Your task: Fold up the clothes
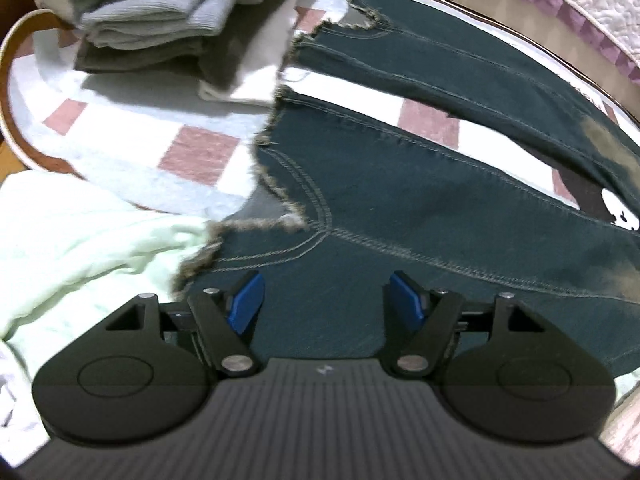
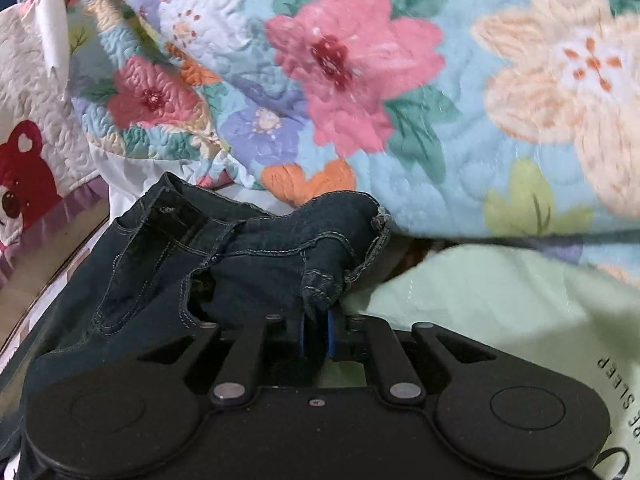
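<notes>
Down in the left wrist view, the left hand-held gripper (image 1: 324,300) hangs with its blue pads (image 1: 245,304) spread wide and nothing between them. Directly beneath and ahead of it lie the dark jeans (image 1: 420,216), spread flat on a worktop (image 1: 24,32) with a brown, white-trimmed rim, covered by a white-and-pink checked cloth (image 1: 200,148). Their two legs run from the right edge of the worktop toward its middle, and the frayed hems (image 1: 276,192) end just ahead and to the left of the pads. Whether the pads touch the denim cannot be told. At the far left corner sits a stack of folded clothes (image 1: 160,28), grey and pale blue on top of white, close to the upper hem. A pale green garment (image 1: 88,248) bunches over the near left edge, touching the nearer hem. A quilted blanket with a purple frill (image 1: 580,12) lies beyond the far right edge.

Over in the right wrist view, the right hand-held gripper (image 2: 316,334) has its pads pressed nearly together, pinching a bunched fold of the jeans' waist (image 2: 320,280). From that pinch the waistband spreads to the left and toward the camera, its opening facing up. The pale green garment (image 2: 500,304) lies to the right of the hand-held gripper. A floral quilt (image 2: 360,80) fills the background, and a white quilt with a red bear (image 2: 24,176) shows at the left.
</notes>
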### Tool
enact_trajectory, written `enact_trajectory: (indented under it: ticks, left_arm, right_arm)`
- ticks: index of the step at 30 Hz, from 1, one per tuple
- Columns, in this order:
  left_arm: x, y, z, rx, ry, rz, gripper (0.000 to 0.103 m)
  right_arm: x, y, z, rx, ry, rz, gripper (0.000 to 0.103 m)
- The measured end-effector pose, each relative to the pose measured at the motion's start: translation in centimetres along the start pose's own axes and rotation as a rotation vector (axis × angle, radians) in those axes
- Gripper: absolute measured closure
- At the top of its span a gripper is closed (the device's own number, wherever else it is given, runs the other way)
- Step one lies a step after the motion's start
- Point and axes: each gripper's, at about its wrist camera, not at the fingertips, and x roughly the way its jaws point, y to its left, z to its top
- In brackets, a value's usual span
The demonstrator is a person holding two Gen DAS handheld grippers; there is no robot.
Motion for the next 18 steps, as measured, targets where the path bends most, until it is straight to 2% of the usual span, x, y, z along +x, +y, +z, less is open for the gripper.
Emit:
enact_trajectory:
  ticks: [2,3,5,8,9,10,13,15,16,17,18]
  left_arm:
    - [-0.2,1.0,-0.3,-0.033,0.009,0.018,0.032]
    - [-0.2,1.8,-0.5,-0.072,0.021,0.023,0.032]
    - [0.0,4.1,-1.0,-0.206,0.061,0.009,0.029]
    - [0.1,7.3,-2.1,-0.426,0.139,-0.110,0.029]
    - [0.2,7.5,-2.4,-0.441,0.161,-0.141,0.029]
    - [0.3,7.2,-2.5,-0.419,0.170,-0.151,0.029]
    - [1.3,6.0,-2.7,-0.356,0.189,-0.113,0.027]
    - [1.7,6.0,-2.7,-0.367,0.193,-0.115,0.023]
    - [1.8,6.0,-2.7,-0.372,0.192,-0.115,0.020]
    - [1.8,6.0,-2.7,-0.381,0.189,-0.114,0.019]
    - [1.9,6.1,-2.7,-0.389,0.187,-0.111,0.015]
  right_arm:
    - [0.2,-0.4,0.0,0.028,0.020,0.027,0.086]
    - [0.3,-0.7,0.0,0.044,0.031,0.043,0.078]
    - [0.3,-1.6,0.0,0.092,0.082,0.095,0.073]
    - [0.0,-2.3,0.2,0.130,0.140,0.197,0.059]
    - [0.1,-2.3,0.3,0.134,0.157,0.230,0.051]
    - [0.1,-2.2,0.2,0.112,0.166,0.245,0.048]
    - [0.2,-1.2,-0.3,0.010,0.168,0.246,0.043]
    - [0.5,-0.3,-0.6,-0.037,0.150,0.231,0.038]
    - [0.5,0.2,-0.7,-0.062,0.140,0.223,0.037]
    - [0.4,0.9,-0.9,-0.106,0.125,0.215,0.041]
    - [0.2,1.4,-1.0,-0.159,0.101,0.224,0.072]
